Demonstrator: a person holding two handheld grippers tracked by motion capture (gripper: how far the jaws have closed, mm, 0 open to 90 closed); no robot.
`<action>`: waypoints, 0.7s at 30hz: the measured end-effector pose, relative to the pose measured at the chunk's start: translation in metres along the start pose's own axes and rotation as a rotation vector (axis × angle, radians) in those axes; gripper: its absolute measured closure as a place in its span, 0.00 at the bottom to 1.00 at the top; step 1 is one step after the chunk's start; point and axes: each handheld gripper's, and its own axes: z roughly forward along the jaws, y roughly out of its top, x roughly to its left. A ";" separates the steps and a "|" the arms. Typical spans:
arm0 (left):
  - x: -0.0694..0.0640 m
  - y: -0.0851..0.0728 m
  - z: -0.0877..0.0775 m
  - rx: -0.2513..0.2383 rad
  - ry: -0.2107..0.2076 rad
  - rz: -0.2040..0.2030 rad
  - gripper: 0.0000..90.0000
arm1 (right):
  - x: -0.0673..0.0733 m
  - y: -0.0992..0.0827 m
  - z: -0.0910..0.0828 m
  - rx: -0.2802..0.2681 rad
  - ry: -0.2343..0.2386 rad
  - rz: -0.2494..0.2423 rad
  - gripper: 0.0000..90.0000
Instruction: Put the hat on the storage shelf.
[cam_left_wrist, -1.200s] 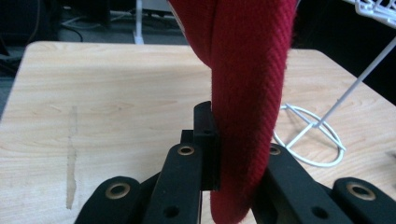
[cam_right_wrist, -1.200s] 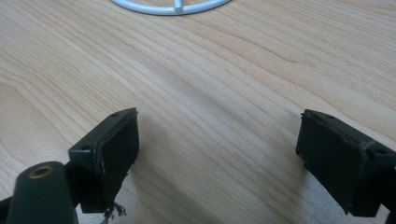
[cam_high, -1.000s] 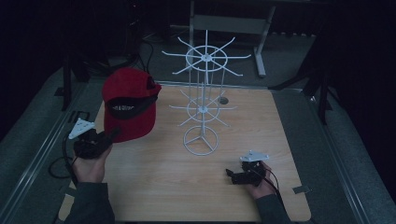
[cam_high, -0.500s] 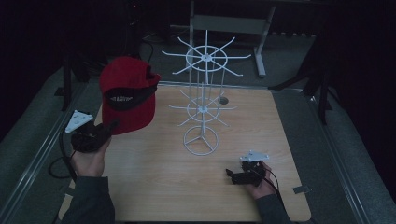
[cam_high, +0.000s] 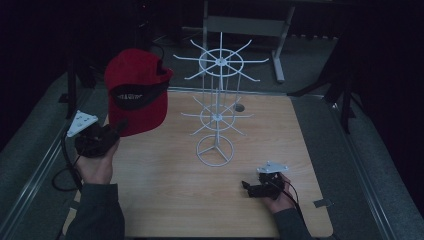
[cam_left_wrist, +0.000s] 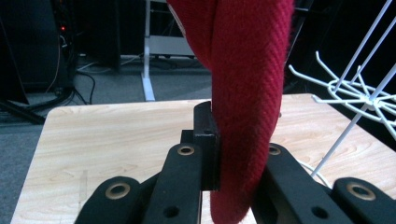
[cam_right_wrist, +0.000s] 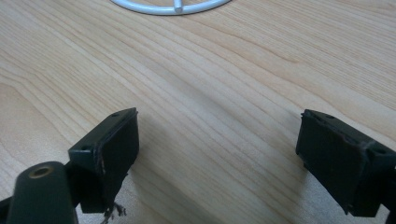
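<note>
My left gripper (cam_high: 117, 127) has its fingers clenched on the red cap (cam_high: 136, 90), held above the counter (cam_high: 165, 200); my right gripper (cam_right_wrist: 217, 158) rests released near the white hook stand (cam_high: 216, 112).

one red cap (cam_high: 136, 90), one white wire rack (cam_high: 216, 112), two grippers, the left gripper (cam_high: 119, 126) and the right gripper (cam_high: 246, 187), on one wooden table (cam_high: 165, 185).
</note>
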 end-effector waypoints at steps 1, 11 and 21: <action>0.000 0.001 0.000 -0.002 -0.001 -0.001 0.96 | 0.000 0.000 0.000 0.000 0.000 0.000 0.15; -0.005 0.011 -0.004 -0.031 0.001 0.008 0.96 | 0.000 0.000 0.000 -0.001 -0.001 -0.003 0.15; -0.008 0.018 -0.007 -0.053 -0.004 0.013 0.96 | 0.000 0.000 0.000 -0.001 -0.001 -0.002 0.15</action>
